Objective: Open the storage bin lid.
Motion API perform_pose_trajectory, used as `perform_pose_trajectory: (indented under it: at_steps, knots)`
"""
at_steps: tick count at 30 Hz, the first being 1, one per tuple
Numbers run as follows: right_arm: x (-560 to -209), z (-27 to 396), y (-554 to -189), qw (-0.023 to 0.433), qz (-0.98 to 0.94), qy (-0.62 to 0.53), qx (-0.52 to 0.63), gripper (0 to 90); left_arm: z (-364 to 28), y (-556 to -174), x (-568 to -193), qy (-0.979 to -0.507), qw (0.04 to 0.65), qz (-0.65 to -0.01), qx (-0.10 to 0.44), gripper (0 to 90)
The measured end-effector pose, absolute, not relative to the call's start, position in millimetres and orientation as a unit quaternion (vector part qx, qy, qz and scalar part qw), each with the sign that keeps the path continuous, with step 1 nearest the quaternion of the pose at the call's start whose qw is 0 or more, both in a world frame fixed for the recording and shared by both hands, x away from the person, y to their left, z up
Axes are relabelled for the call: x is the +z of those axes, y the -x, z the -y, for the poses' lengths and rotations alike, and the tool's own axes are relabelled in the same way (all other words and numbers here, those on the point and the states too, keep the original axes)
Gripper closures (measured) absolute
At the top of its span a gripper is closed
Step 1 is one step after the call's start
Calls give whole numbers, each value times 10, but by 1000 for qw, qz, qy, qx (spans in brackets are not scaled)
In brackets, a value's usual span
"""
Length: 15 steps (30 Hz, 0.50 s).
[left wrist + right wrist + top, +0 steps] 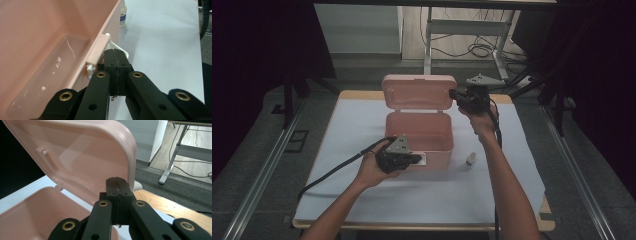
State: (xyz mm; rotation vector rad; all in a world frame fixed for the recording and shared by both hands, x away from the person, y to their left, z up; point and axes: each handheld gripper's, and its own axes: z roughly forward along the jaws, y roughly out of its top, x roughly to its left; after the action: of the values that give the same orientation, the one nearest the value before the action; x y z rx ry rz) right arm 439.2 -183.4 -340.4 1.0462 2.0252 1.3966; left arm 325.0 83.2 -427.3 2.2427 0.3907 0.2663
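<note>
- The pink box (419, 132) stands in the middle of the white table (362, 190), with rounded corners and smooth glossy walls.
- Its lid (418, 92) stands open and upright at the far side.
- A white latch (117, 48) sits on the front wall.
- The left gripper (414, 159) is fully closed and holds nothing, at the latch.
- The right gripper (453, 93) is closed and empty, at the lid's right edge.
- A small bottle (470, 159) stands just right of the box.

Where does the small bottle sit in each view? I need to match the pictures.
High view: small bottle on the white sheet, just right of the pink box.
Left gripper view: top edge, centre, beside the box wall.
Right gripper view: not in it.
Shared landmark: the pink box.
</note>
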Motion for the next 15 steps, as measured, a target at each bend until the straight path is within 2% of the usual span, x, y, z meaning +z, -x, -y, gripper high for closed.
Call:
perform_pose_trajectory:
  at_steps: [15]
  knots:
    - [-3514, 1820, -4587, 227, -737, -398, 497, 898, -829, -3243, -4274, -891, 412, -156, 107, 900]
